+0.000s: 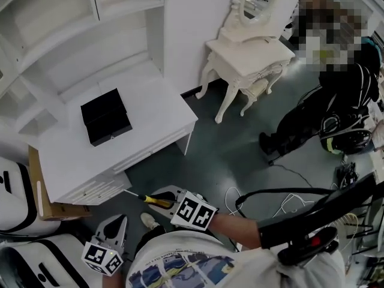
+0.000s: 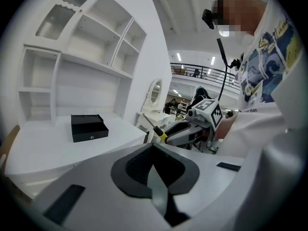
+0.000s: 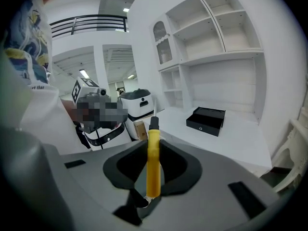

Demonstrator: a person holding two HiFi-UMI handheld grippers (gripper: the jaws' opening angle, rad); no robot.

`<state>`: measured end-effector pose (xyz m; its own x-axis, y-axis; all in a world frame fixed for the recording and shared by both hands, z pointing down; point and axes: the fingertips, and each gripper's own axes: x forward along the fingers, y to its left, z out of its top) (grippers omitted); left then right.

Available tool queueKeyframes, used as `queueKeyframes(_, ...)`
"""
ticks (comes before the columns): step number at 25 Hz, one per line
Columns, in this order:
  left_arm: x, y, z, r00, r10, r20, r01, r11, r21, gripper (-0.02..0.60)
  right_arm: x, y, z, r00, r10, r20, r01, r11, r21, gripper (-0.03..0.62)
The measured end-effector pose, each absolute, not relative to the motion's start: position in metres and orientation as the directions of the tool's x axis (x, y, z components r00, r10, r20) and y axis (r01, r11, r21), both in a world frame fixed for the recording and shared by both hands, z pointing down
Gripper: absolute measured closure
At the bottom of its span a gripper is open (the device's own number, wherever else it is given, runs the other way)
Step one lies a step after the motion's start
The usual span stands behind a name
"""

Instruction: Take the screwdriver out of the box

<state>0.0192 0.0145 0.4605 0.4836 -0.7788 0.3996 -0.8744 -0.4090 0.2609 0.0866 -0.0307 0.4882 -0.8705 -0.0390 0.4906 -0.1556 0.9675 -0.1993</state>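
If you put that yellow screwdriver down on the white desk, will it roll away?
Probably a little: the screwdriver has a round, smooth-looking handle, and the desk is flat. It seems stiff too, sticking straight out of the right gripper without drooping.

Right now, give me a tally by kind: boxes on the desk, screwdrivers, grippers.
Box: 1, on the desk
Screwdriver: 1, held in the right gripper
Grippers: 2, counting the left gripper, shut and empty
Total: 4
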Motion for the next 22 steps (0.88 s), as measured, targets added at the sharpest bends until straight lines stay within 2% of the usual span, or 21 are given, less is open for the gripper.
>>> queueKeyframes(7, 0.022, 0.031, 0.464, 0.463, -0.791, 0.399, -0.883, -0.376, 0.279, 0.569, 0.091, -0.017, 0.483, -0.881, -0.029, 0.473, -0.138, 0.970, -0.198, 0.499)
queueKeyframes(22, -0.011, 0.035, 0.459, 0.514, -0.761, 0.395, -0.857, -0.446, 0.257, 0.569, 0.056, -0.010, 0.474, -0.881, -0.063, 0.469, -0.171, 0.966, -0.192, 0.499)
